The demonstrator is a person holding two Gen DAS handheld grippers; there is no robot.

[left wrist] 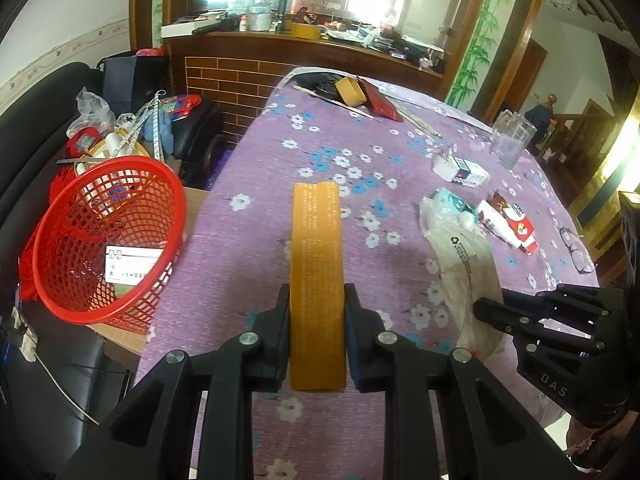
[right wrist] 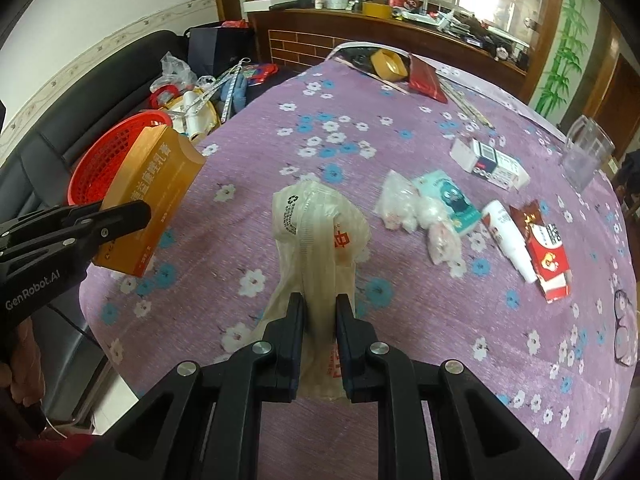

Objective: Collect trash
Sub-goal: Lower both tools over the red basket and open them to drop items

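Observation:
My left gripper (left wrist: 317,300) is shut on a flat orange box (left wrist: 317,272) and holds it edge-up above the purple flowered tablecloth (left wrist: 280,168). The box also shows in the right wrist view (right wrist: 154,196), near the red mesh basket (right wrist: 100,160). The basket (left wrist: 108,236) stands left of the table and holds a white card. My right gripper (right wrist: 319,304) is shut on a white plastic bag (right wrist: 320,232), which also shows in the left wrist view (left wrist: 468,272). More trash lies to the right: a teal packet (right wrist: 452,200), crumpled wrap (right wrist: 404,204), a red-white wrapper (right wrist: 548,256).
A white and blue box (right wrist: 492,164), a clear glass (right wrist: 586,156) and glasses (right wrist: 624,328) lie on the right side. A tape roll (right wrist: 386,64) and red pouch (right wrist: 428,80) sit at the far edge. A black sofa (left wrist: 36,120) with clutter stands left.

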